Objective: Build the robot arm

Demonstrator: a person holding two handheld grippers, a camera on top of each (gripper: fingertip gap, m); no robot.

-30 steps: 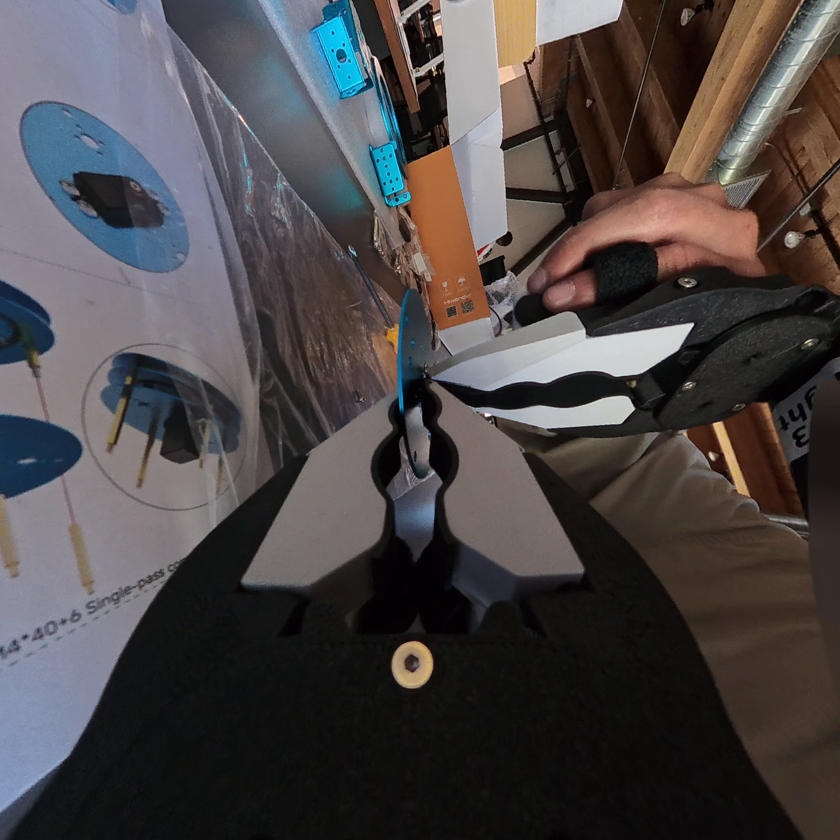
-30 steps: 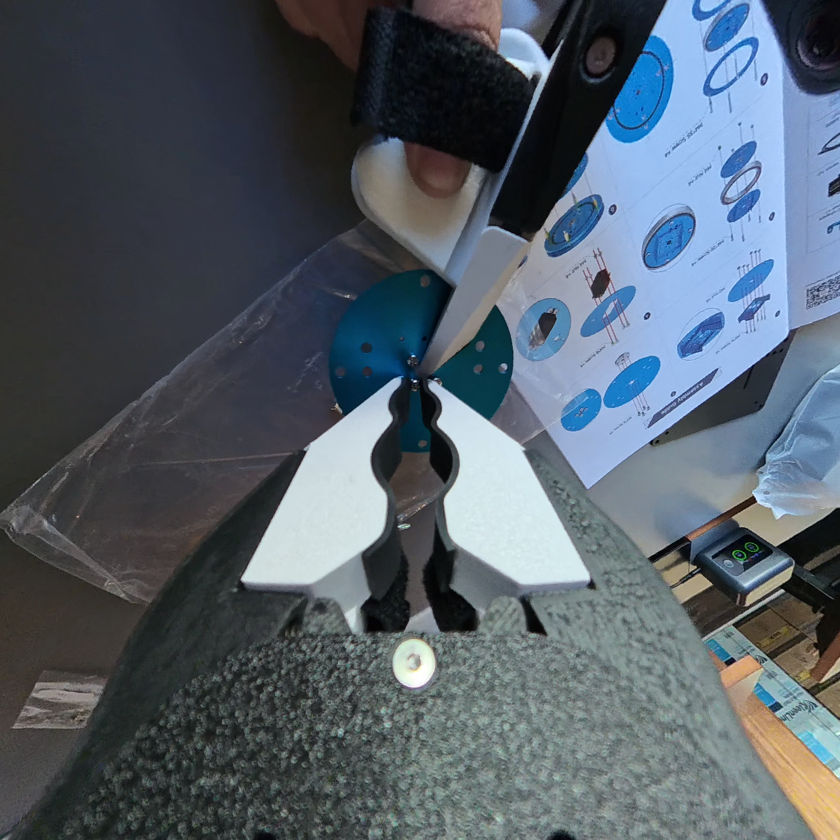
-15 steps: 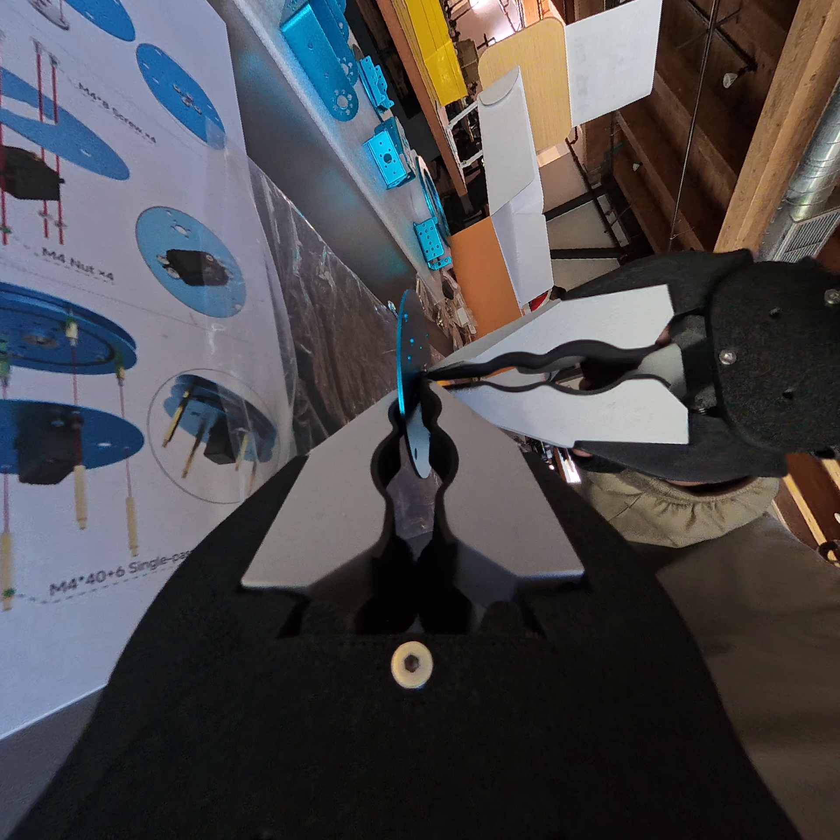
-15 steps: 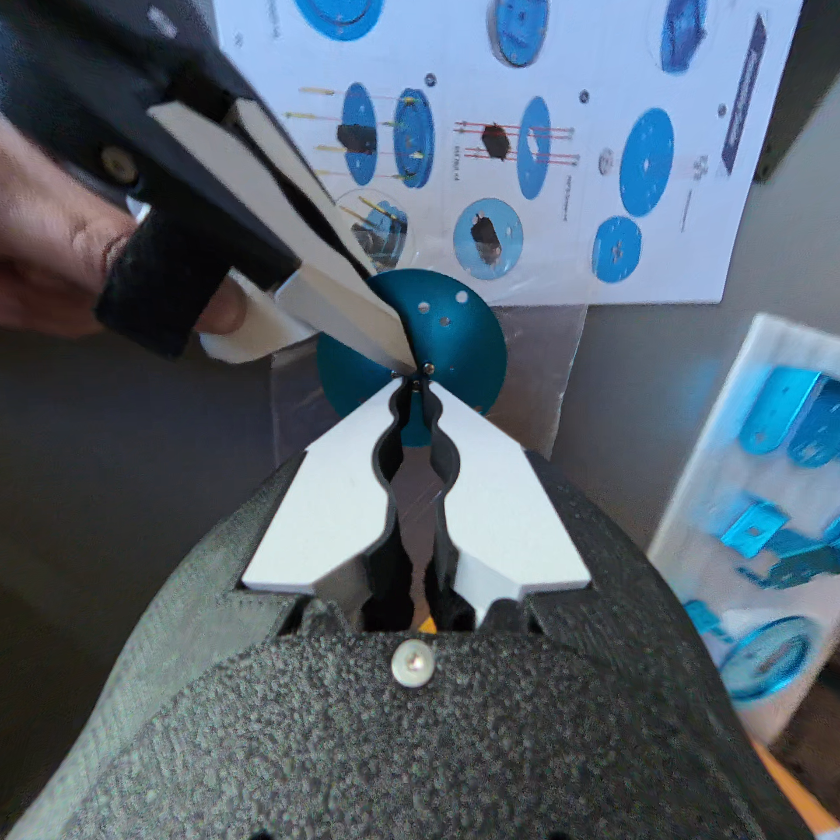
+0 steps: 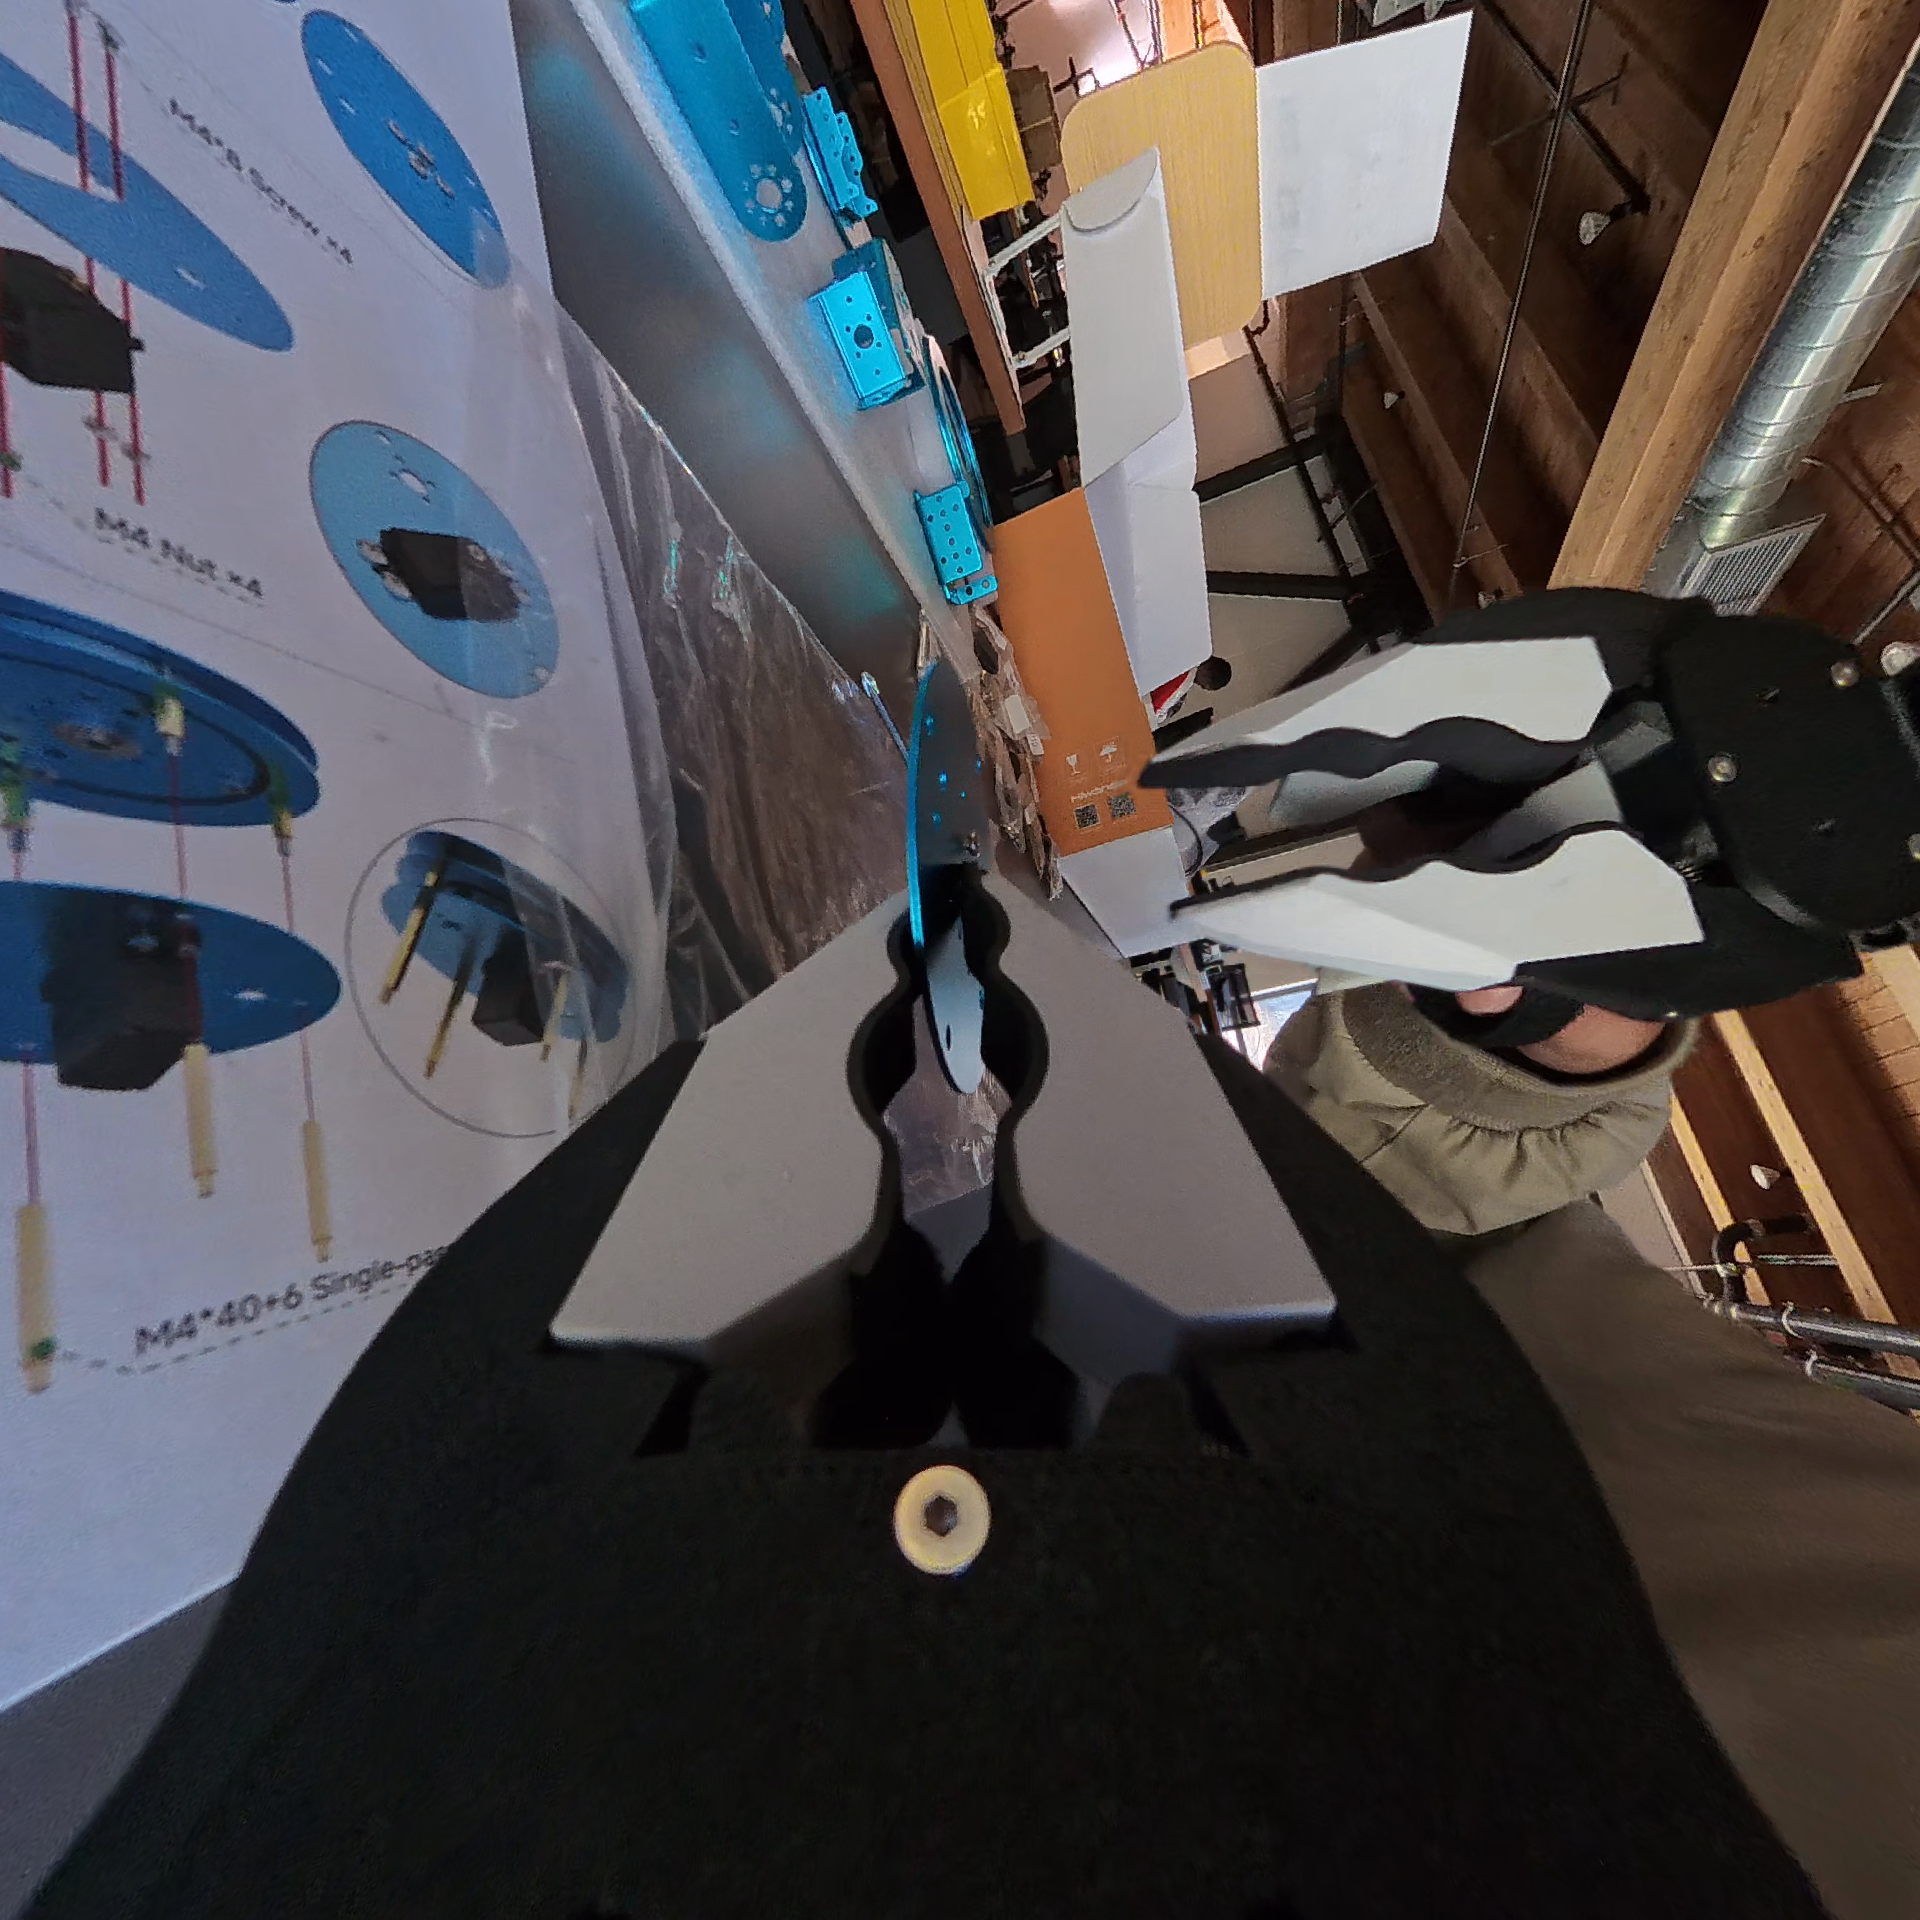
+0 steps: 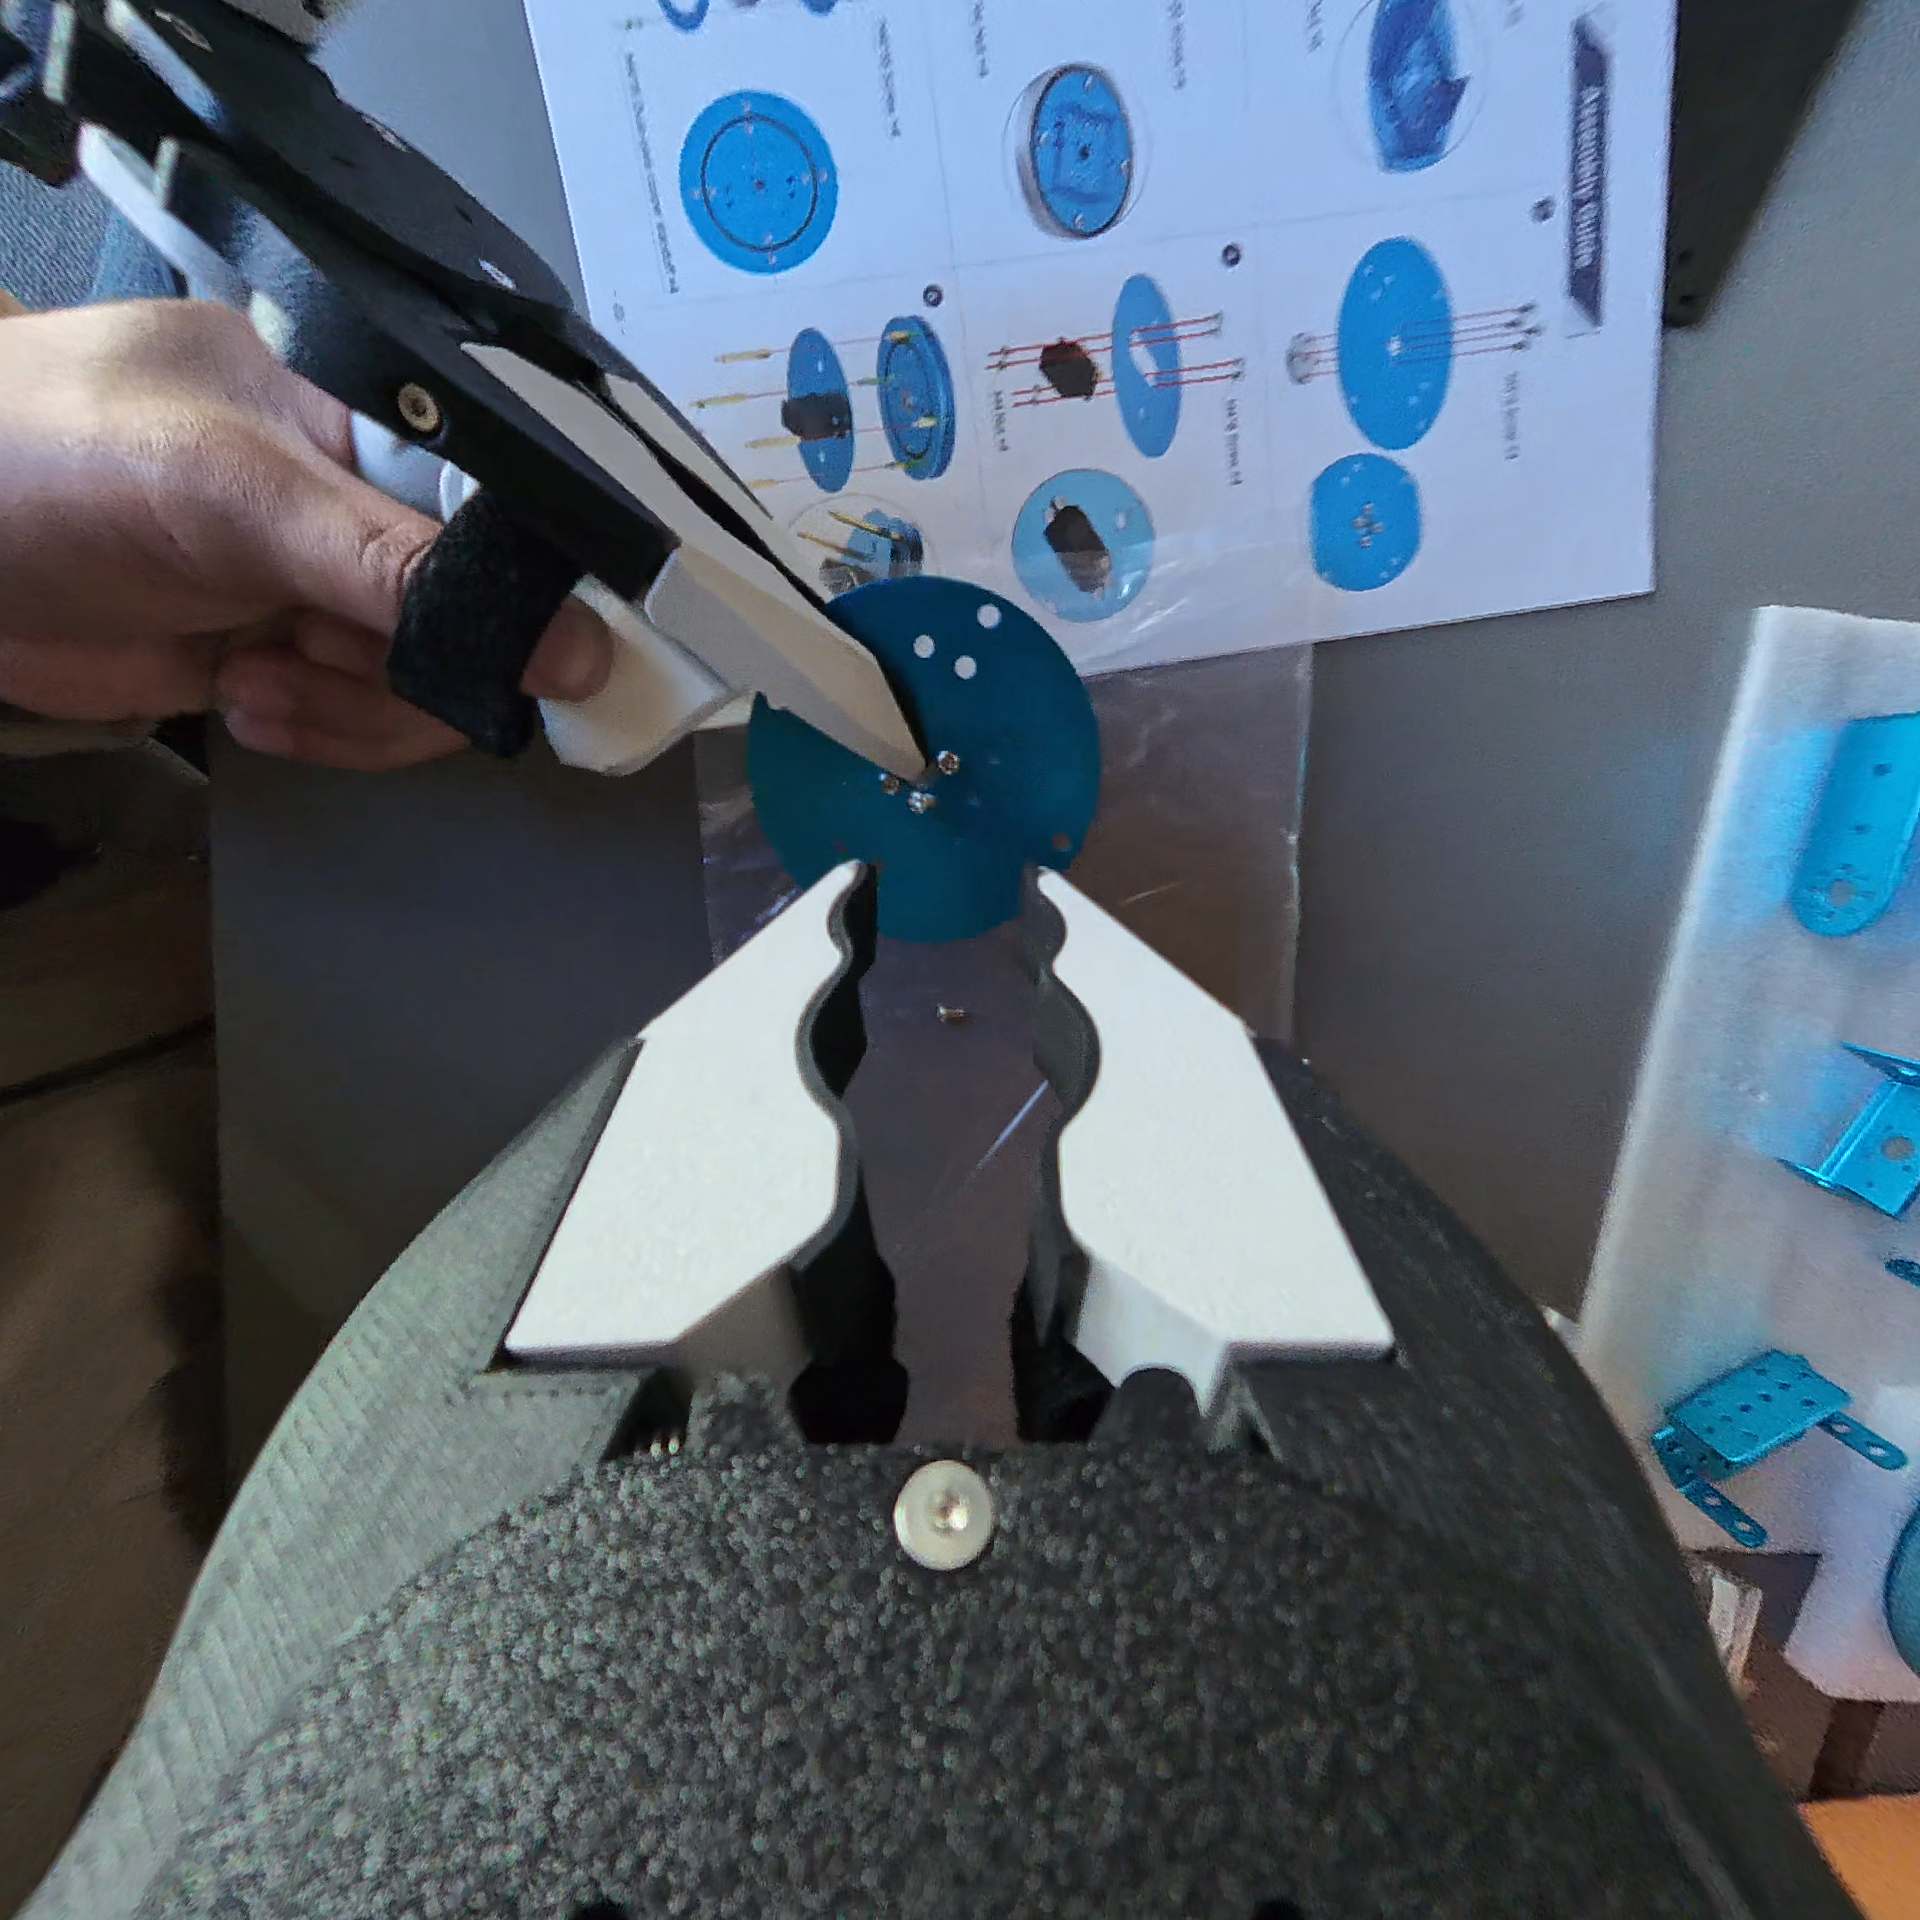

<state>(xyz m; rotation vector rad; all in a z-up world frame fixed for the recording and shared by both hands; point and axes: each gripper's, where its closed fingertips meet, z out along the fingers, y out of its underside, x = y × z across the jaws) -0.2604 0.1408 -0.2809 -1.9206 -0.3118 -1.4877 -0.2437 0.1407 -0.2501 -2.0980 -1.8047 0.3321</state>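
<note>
Left gripper [image 5: 951, 883] is pinched tight on one blue disc [image 6: 940, 748], held edge-on and lifted clear of the grey table [image 6: 1455, 883]. Right gripper [image 6: 951, 883] stands open and empty just short of the disc's rim, with free air between. Three small screws sit at the disc's centre; one loose screw [image 6: 952, 1013] lies on the clear plastic bag [image 6: 1195, 790] between the open fingers. An instruction sheet [image 6: 1247, 312] lies beyond.
</note>
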